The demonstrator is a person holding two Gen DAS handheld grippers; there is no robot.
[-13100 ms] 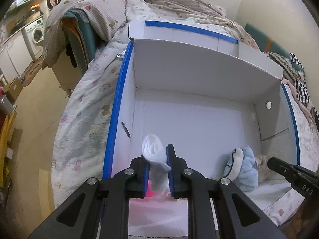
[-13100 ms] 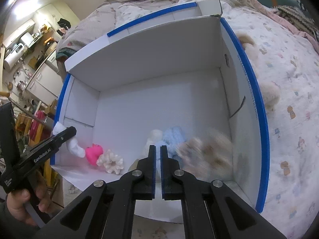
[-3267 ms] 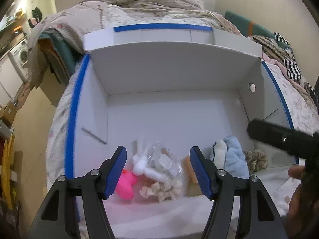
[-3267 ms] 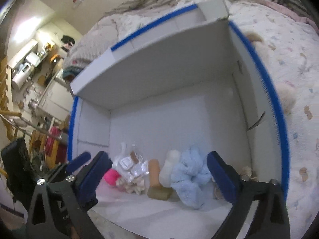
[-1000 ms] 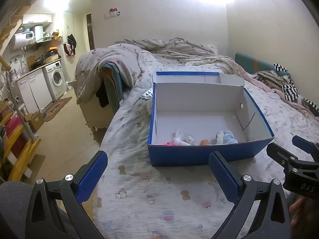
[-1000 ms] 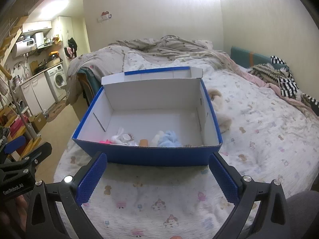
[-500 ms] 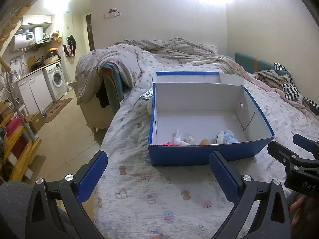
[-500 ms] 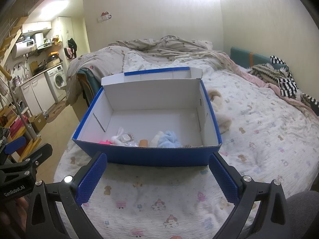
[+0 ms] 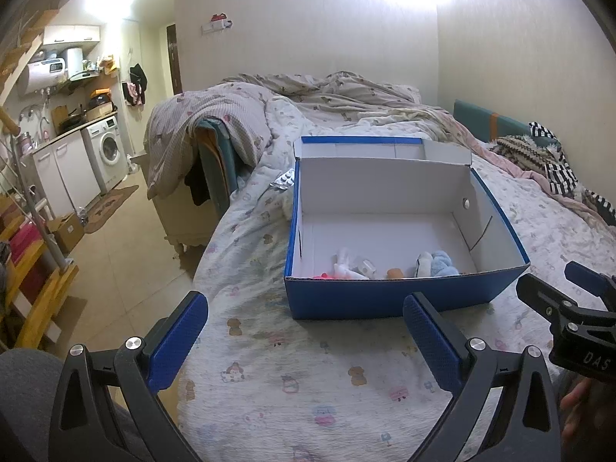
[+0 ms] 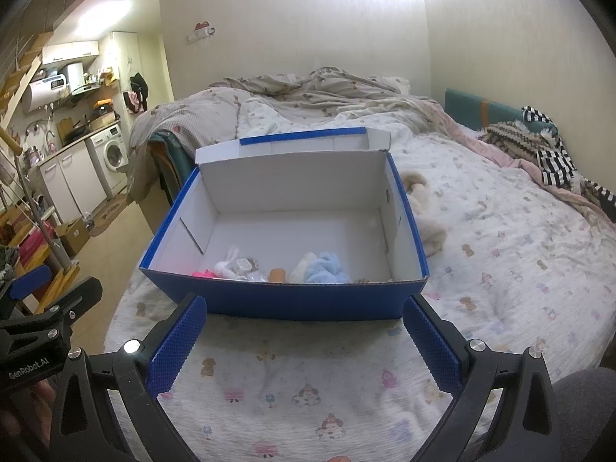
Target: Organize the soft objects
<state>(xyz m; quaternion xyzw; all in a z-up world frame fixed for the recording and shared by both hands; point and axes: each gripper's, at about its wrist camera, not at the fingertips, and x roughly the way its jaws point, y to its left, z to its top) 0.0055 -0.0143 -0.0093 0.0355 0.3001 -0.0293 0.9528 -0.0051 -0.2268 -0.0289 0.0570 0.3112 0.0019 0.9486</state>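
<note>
Bed (image 9: 346, 365) with the cartoon-print quilt fills both my views, and the blue box (image 10: 285, 300) sits on it, long axis running left-right across me, open lid flap pointing toward the far wall. Soft stuff is lined up along the near wall inside: light blue scrunchie (image 10: 325, 267), white bunny (image 10: 227, 263), pink toy (image 10: 202, 272). Compared to a few seconds back, I've pulled both rigs way out of the box. Left tongs (image 9: 304, 337) and right tongs (image 10: 304, 340) hover low over the quilt, level, spread wide, pinching nothing.
</note>
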